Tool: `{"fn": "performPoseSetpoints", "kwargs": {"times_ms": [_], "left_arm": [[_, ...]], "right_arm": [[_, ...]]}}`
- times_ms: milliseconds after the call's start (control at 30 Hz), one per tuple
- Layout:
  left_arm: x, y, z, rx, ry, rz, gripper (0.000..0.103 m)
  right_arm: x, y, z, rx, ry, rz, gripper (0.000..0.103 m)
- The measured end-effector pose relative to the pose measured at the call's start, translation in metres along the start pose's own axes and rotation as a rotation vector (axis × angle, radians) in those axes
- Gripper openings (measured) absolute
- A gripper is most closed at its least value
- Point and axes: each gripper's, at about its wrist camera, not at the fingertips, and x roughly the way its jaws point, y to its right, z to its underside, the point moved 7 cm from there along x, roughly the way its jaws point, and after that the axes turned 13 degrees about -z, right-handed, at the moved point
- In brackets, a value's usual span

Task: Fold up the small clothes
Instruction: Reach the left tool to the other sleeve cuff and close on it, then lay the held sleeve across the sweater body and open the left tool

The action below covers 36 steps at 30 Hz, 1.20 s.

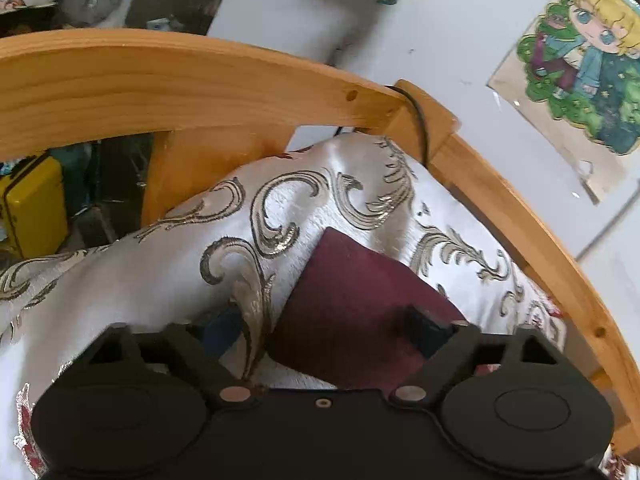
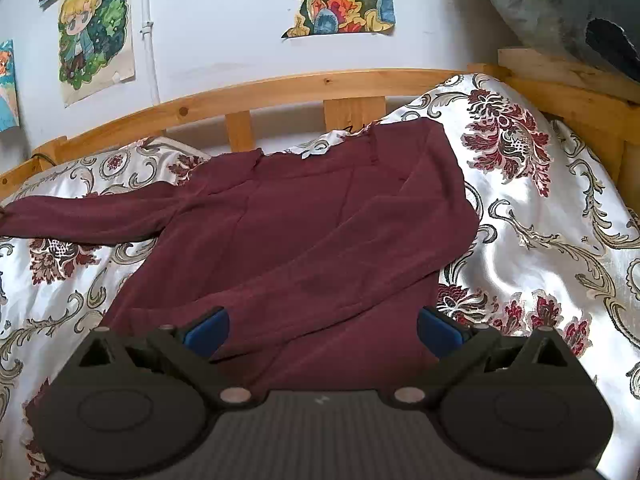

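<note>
A maroon long-sleeved top (image 2: 304,232) lies on the bed's patterned satin cover (image 2: 540,216). One sleeve stretches out to the left; the other is folded across the body. My right gripper (image 2: 322,330) is open, its blue-padded fingers (image 2: 206,334) spread just above the top's near hem. In the left wrist view a maroon sleeve end (image 1: 352,300) lies on the cover (image 1: 140,280). My left gripper (image 1: 320,332) is open right over it, the jaws wide apart and holding nothing.
A wooden bed rail (image 2: 280,88) runs along the white wall behind the bed, with cartoon posters (image 2: 96,28) above. The wooden bed end (image 1: 160,80) has a black cable over its corner post. A yellow case (image 1: 32,204) stands beyond it.
</note>
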Motion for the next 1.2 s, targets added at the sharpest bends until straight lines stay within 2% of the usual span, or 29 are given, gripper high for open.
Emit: {"fn": "performPoseSetpoints", "kwargs": {"times_ms": [33, 67, 100, 133, 200, 267, 400, 500, 667, 767, 867, 1033, 1100, 1200], "left_arm": [[0.001, 0.002, -0.001, 0.006, 0.002, -0.004, 0.072], [0.001, 0.003, -0.002, 0.010, 0.007, -0.013, 0.062], [0.001, 0.004, -0.002, 0.016, 0.011, -0.022, 0.046], [0.002, 0.004, -0.005, 0.020, 0.014, -0.028, 0.038], [-0.001, 0.002, -0.009, 0.022, 0.019, -0.038, 0.014], [-0.009, 0.001, -0.012, 0.033, 0.038, -0.026, 0.002], [-0.034, 0.012, -0.017, 0.128, 0.124, -0.008, 0.001], [-0.057, 0.027, -0.021, 0.180, 0.187, 0.053, 0.001], [-0.108, 0.067, -0.023, 0.281, 0.300, 0.215, 0.001], [-0.150, 0.101, -0.013, 0.385, 0.394, 0.323, 0.001], [-0.191, 0.138, 0.009, 0.497, 0.474, 0.404, 0.001], [-0.247, 0.193, 0.061, 0.663, 0.530, 0.587, 0.001], [-0.267, 0.211, 0.092, 0.731, 0.519, 0.665, 0.001], [-0.286, 0.231, 0.148, 0.815, 0.430, 0.768, 0.001]], "right_arm": [[0.000, 0.001, 0.000, 0.002, 0.000, 0.000, 0.103], [0.001, 0.001, 0.000, 0.004, 0.000, -0.001, 0.103], [0.001, 0.001, 0.000, 0.005, -0.001, -0.001, 0.103], [0.002, 0.001, 0.000, 0.006, -0.003, -0.003, 0.103], [0.002, 0.001, 0.000, 0.006, -0.003, -0.006, 0.103], [0.002, 0.000, 0.000, 0.002, -0.001, -0.009, 0.103], [0.001, -0.002, -0.002, -0.005, 0.005, -0.016, 0.103], [-0.001, -0.003, -0.003, -0.006, 0.012, -0.020, 0.103], [-0.006, -0.003, -0.005, -0.001, 0.029, -0.022, 0.103], [-0.010, 0.000, -0.007, 0.006, 0.040, -0.021, 0.103], [-0.014, 0.002, -0.009, 0.016, 0.051, -0.020, 0.103], [-0.021, 0.012, -0.014, 0.048, 0.071, -0.006, 0.103], [-0.025, 0.019, -0.015, 0.065, 0.074, 0.009, 0.103], [-0.026, 0.032, -0.012, 0.099, 0.039, 0.044, 0.103]]}}
